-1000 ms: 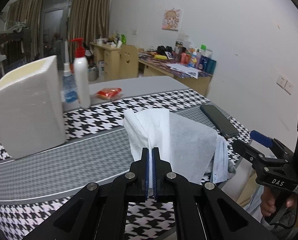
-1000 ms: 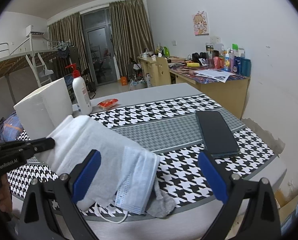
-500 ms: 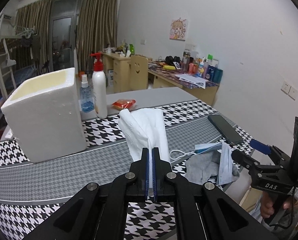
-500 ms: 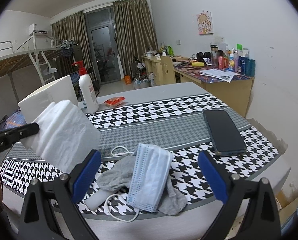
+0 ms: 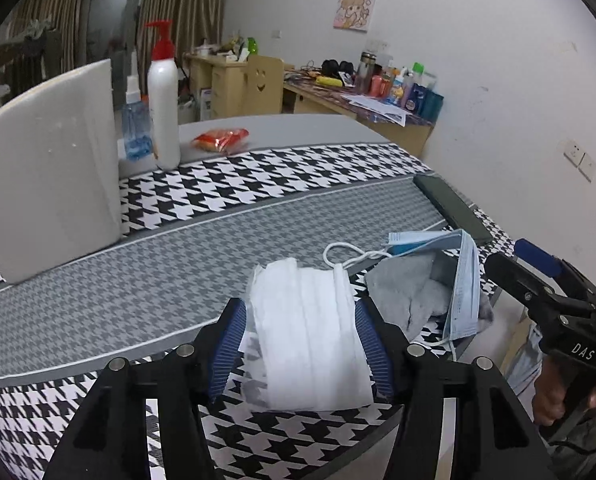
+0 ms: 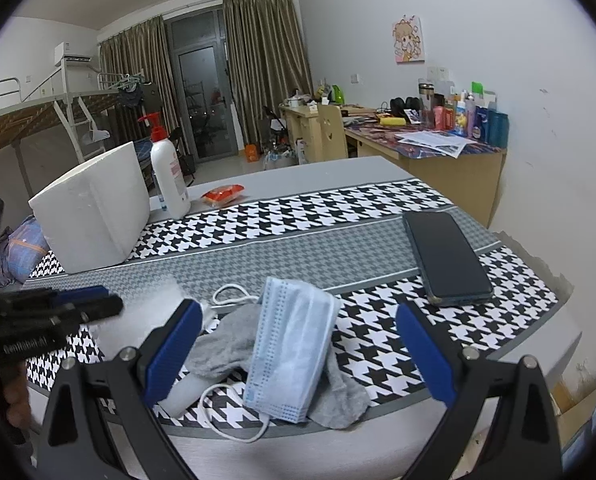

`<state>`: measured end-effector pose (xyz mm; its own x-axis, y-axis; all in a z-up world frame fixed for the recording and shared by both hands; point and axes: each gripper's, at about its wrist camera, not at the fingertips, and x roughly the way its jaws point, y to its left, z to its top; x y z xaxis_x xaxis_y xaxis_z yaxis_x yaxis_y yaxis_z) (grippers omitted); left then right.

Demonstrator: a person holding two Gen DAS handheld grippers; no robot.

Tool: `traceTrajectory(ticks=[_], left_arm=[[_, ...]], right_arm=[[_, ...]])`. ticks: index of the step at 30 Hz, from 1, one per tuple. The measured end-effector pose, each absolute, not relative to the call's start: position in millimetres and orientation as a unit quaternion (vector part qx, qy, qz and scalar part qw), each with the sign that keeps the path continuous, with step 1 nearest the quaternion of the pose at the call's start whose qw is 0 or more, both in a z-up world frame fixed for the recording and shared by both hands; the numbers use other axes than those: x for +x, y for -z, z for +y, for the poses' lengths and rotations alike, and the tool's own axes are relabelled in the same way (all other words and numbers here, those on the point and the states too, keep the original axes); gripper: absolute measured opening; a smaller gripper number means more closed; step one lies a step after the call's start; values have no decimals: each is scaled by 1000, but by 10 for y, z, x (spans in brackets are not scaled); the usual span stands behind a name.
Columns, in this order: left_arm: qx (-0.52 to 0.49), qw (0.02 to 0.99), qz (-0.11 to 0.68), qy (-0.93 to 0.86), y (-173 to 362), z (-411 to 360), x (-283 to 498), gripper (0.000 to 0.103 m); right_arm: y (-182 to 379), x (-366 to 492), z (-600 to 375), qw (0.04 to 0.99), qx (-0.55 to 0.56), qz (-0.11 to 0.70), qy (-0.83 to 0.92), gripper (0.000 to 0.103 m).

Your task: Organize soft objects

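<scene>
Beside the white foam box (image 5: 46, 184) on the checkered desk (image 5: 282, 184), the left tongs (image 5: 298, 340) are opening around a folded white cloth (image 5: 309, 340); the right tongs (image 6: 298, 352) are hanging wide over the blue mask (image 6: 294, 344), and only their view is showing the bunk bed (image 6: 38, 108).

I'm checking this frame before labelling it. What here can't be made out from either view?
- White foam box: its inside is hidden by its own walls in both views.
- White folded cloth: sharp in the left wrist view, a blur behind the left gripper in the right wrist view.
- Grey sock: partly covered by the blue mask.
- Pump bottle: label too small to read.
</scene>
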<state>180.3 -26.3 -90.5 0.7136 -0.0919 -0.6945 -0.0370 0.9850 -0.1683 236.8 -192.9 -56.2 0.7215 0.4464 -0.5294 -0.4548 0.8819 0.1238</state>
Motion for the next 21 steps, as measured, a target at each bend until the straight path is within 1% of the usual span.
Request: traceTrajectory(ticks=[2, 4, 5, 18, 19, 21], left_arm=[[-81, 920, 384, 19, 932, -291, 1820, 61], [-79, 919, 386, 20, 952, -315, 1832, 66], [-77, 918, 389, 21, 970, -328, 1842, 67], [-54, 905, 421, 22, 1190, -458, 1990, 67], [-56, 905, 422, 22, 1199, -452, 1994, 67], [-60, 903, 425, 22, 1223, -439, 1998, 67]], right_arm=[[572, 2384, -1930, 927, -8, 285, -243, 99], [587, 2402, -1923, 926, -8, 288, -244, 99], [589, 2391, -1913, 926, -8, 288, -244, 99], [648, 2459, -1879, 923, -11, 297, -243, 99], [656, 2464, -1883, 923, -8, 299, -243, 99], [681, 2492, -1885, 920, -2, 307, -246, 95]])
